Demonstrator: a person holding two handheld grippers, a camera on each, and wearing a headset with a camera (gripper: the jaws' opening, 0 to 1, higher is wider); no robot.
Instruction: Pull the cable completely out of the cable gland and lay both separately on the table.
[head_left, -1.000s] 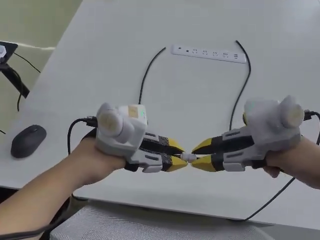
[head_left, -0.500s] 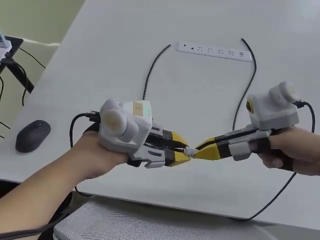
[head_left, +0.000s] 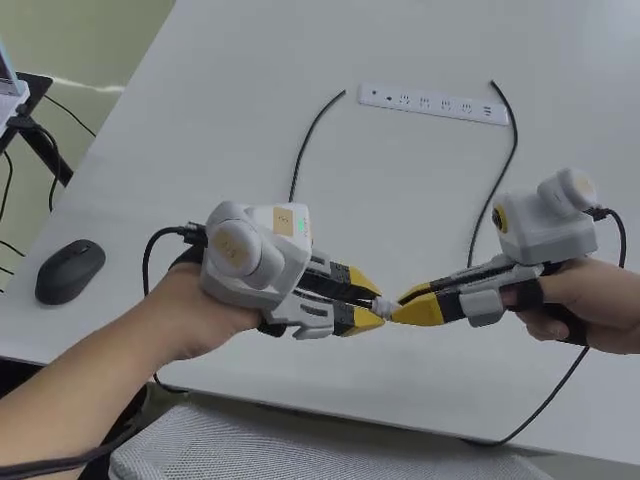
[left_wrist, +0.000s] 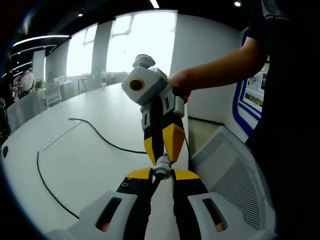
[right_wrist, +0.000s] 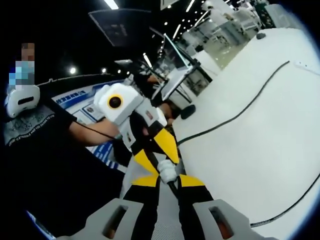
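A: Looks like an open-plan office, maybe with a lab corner?

B: An office, I'd say. There's a long white table (head_left: 420, 60) with a power strip (head_left: 432, 103) and a computer mouse (head_left: 70, 271) on it, and a mesh office chair (left_wrist: 230, 170) is pulled up to its edge.

A: And the room around it?

B: Tall bright windows (left_wrist: 142, 42) and ceiling strip lights (right_wrist: 111, 4). Desks with monitors (right_wrist: 177, 57) stand further back, and blue-framed notice boards (left_wrist: 257, 85) hang on the wall.
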